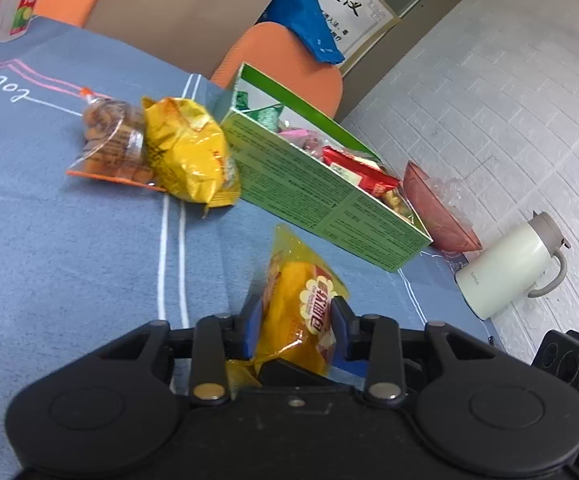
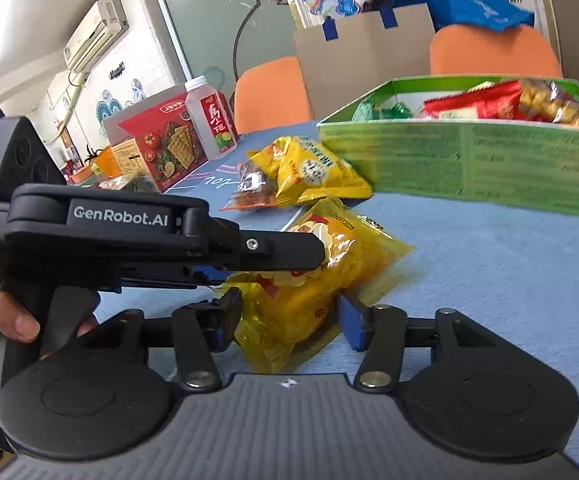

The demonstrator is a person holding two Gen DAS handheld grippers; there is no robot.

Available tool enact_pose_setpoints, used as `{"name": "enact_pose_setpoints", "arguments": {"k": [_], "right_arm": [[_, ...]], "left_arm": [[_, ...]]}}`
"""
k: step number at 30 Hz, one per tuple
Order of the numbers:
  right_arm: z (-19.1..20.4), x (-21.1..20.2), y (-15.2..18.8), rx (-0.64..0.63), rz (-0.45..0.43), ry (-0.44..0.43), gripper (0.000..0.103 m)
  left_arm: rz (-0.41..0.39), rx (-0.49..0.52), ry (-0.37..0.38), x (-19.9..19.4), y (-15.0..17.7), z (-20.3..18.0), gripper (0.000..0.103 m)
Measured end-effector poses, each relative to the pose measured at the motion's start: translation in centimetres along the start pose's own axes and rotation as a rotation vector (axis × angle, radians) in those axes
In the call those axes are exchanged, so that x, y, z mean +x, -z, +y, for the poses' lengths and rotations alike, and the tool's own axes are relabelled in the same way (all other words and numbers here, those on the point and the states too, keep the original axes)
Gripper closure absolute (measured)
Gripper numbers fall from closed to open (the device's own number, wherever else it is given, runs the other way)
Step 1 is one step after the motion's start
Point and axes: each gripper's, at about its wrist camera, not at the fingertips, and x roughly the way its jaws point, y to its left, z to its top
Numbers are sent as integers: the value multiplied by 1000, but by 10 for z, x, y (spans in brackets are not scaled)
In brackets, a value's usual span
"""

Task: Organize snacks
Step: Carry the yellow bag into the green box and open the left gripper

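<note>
While the left gripper [image 1: 298, 330] has its blue pads pressed on both sides of the yellow snack packet [image 1: 303, 304] at lower centre of its view, the right gripper [image 2: 289, 320] brackets the same packet's near end, its right pad standing just clear of the wrapper, so it looks like a loose helper, not a grip. The packet seems held so that it can be carried to the green box [image 1: 321, 196] just beyond, already part-filled, while a yellow chip bag [image 1: 189, 152] and a clear biscuit bag [image 1: 109, 140] wait on the blue cloth [image 1: 69, 260].
</note>
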Motion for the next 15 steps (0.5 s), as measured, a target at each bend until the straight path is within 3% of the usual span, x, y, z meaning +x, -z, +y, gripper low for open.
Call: {"name": "enact_pose_setpoints", "arguments": {"k": [5,15], "right_arm": [[1,-18,-13,-49,-71,21,19],[-18,-25,-78,-143,-246,63,20]], "left_arm": [[-49,29,44,-6,-14,-19,32],[-162,102,116,7,-82,-58,31]]}}
